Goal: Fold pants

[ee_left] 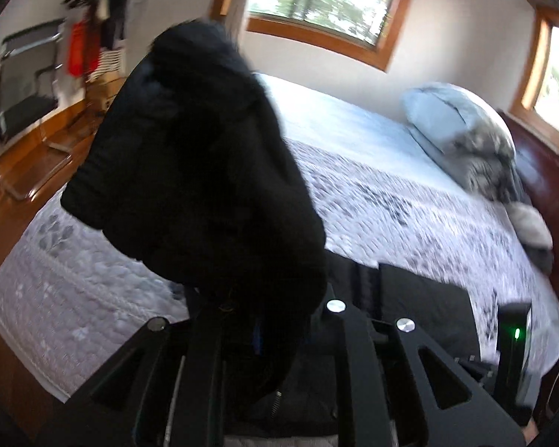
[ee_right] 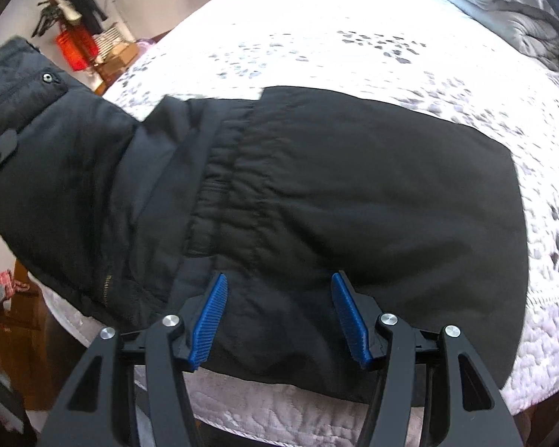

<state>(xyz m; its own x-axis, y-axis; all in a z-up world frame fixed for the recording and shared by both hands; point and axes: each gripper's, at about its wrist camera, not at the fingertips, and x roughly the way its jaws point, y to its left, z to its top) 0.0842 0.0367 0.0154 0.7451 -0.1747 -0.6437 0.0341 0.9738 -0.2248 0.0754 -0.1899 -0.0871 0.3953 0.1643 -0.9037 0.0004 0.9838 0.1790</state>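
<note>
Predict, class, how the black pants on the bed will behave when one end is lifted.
Probably floppy: the black pants bend over from the shut left gripper instead of staying flat. Likely bulky and slightly heavy, given the padded look. The part on the quilt seems to stay put.

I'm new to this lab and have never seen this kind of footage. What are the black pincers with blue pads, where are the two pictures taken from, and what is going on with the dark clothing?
Each picture comes from a camera mounted on a handheld gripper; a person carries one in each hand. The left-hand view shows the left gripper shut on a raised part of the black pants above the bed, with a pillow near the headboard. The right-hand view shows the right gripper open, its blue pads apart, over the rest of the pants lying on the quilt.
</note>
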